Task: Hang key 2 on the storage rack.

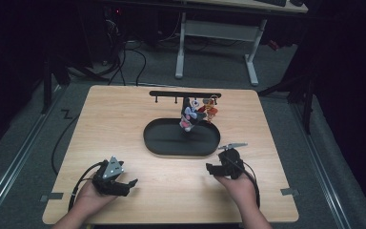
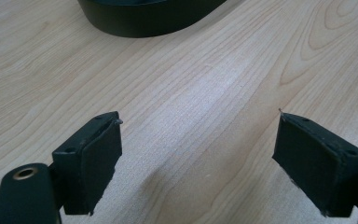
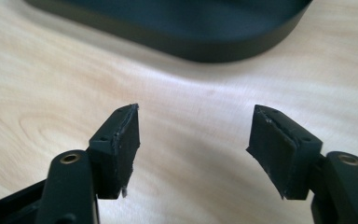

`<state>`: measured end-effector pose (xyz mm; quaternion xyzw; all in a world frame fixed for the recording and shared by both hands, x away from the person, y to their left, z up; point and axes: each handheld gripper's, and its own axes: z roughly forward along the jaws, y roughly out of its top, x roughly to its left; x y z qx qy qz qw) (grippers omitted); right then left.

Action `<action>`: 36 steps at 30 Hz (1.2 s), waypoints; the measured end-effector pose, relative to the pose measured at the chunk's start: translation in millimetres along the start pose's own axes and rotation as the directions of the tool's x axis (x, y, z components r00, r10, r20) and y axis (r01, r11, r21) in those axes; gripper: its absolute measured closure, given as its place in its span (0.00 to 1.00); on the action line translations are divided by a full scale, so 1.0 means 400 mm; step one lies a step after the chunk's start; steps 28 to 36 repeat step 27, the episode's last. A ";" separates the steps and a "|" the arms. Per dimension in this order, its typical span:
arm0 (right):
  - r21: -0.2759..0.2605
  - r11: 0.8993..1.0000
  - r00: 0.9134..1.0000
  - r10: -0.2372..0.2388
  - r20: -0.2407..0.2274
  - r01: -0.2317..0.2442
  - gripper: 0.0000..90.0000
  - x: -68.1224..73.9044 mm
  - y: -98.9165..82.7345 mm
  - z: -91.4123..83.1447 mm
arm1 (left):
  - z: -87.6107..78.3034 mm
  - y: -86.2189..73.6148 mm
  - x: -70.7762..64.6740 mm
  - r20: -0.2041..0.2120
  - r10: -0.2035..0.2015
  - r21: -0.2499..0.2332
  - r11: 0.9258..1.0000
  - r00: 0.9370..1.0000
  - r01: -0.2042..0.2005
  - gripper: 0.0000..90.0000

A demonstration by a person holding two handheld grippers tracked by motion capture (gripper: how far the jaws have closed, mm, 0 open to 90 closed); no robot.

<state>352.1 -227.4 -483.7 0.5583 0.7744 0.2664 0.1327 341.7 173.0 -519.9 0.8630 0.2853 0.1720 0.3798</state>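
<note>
Grippers are sitting near the table's (image 1: 124,119) front edge: left gripper (image 1: 124,183) and right gripper (image 1: 213,168), jaws apart, holding nothing. Toys (image 1: 196,113) are hanging from the rack (image 1: 185,94) over the black tray (image 1: 162,143).

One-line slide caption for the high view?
Open grippers, left and right, rest before an oval black tray.

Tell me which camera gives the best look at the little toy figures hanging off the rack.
The high view: the toy figures hang from the black rack above the oval tray, whole and unblocked. The gripper views point low, catching the tray's dark wall and bare tabletop beyond open jaws.
</note>
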 end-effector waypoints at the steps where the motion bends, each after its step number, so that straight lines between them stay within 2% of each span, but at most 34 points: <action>1: -0.024 1.000 1.000 -0.011 0.004 0.011 0.36 0.004 -0.019 0.003 | 0.000 0.000 0.000 -0.001 0.000 0.001 1.000 1.000 0.000 0.17; 6: -0.129 0.991 1.000 -0.026 0.006 0.027 0.32 0.018 -0.115 0.020 | -0.004 -0.002 0.008 -0.011 -0.020 -0.013 1.000 1.000 0.020 0.17; 7: -0.155 0.988 1.000 -0.024 0.005 0.025 0.31 0.023 -0.136 0.020 | -0.005 -0.003 0.010 -0.012 -0.026 -0.016 1.000 1.000 0.026 0.17; 9: -0.224 0.974 0.999 -0.023 0.036 0.031 0.31 0.033 -0.181 0.016 | -0.006 -0.006 0.014 -0.012 -0.037 -0.015 0.999 0.999 0.037 0.18; 10: -0.238 0.971 0.999 -0.014 0.047 0.024 0.32 0.036 -0.200 0.010 | -0.005 -0.006 0.015 -0.013 -0.042 -0.017 0.999 0.999 0.042 0.18; 11: -0.244 0.970 0.999 -0.002 0.053 0.015 0.30 0.040 -0.201 0.004 | -0.004 -0.006 0.015 -0.018 -0.045 -0.022 0.999 0.999 0.045 0.18; 14: -0.272 0.960 0.994 -0.040 0.106 0.067 0.30 0.049 -0.201 -0.005 | -0.002 -0.006 0.014 -0.029 -0.045 -0.020 0.999 0.999 0.044 0.17; 16: -0.272 0.961 0.996 -0.033 0.086 0.055 0.29 0.051 -0.198 0.002 | -0.002 -0.008 0.013 -0.032 -0.049 -0.014 0.999 0.998 0.048 0.17; 21: -0.267 0.959 0.993 -0.077 0.093 0.099 0.29 0.063 -0.187 0.015 | -0.011 -0.011 0.011 -0.041 -0.044 -0.023 0.999 0.998 0.043 0.17; 27: -0.273 0.958 0.993 -0.068 0.101 0.094 0.29 0.065 -0.179 0.018 | -0.026 -0.018 0.019 -0.043 -0.041 -0.024 0.999 0.998 0.040 0.17; 36: -0.273 0.958 0.993 -0.068 0.101 0.094 0.29 0.065 -0.179 0.018 | -0.026 -0.018 0.019 -0.043 -0.041 -0.024 0.999 0.998 0.040 0.17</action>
